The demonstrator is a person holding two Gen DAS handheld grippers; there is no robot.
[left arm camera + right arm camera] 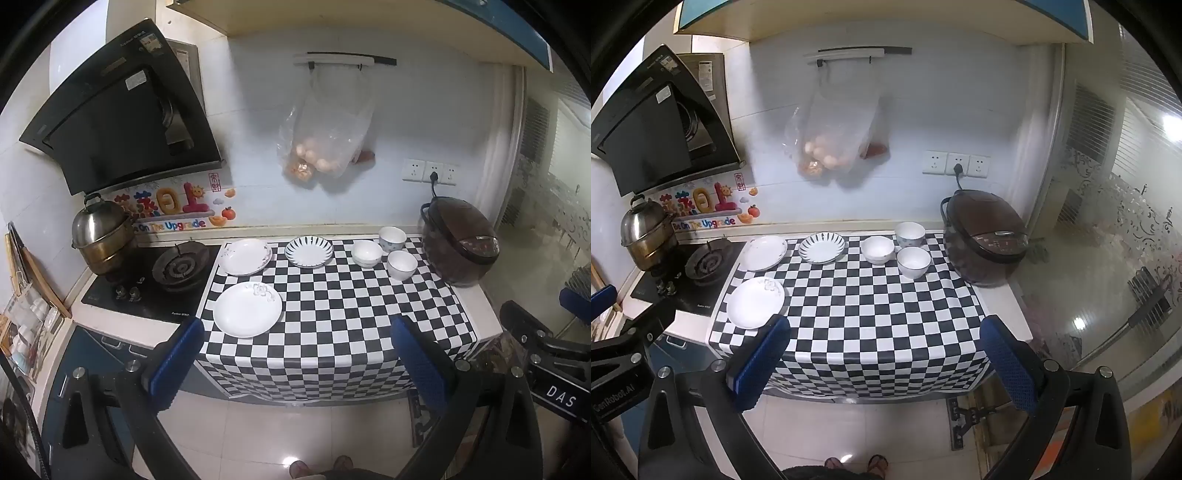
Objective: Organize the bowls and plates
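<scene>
Starting with both tongs, left (295, 354) and right (882, 350), gaping empty, lower squarely onto the near plate (247, 309) rim before pinching

room's evenly lit w/ soft cool indoor light, white glare spots on the glossy floor (846, 459) & the glass door (1137, 229) at right, heavy fisheye bending w/ black corners, wall (258, 147) hazy, slightly blurred.

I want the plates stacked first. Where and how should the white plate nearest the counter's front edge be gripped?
Probably by its near rim, from the front: the front plate lies flat on the checkered cloth, so only its thin raised edge offers a pinch. The left tool is open and closest.
</scene>
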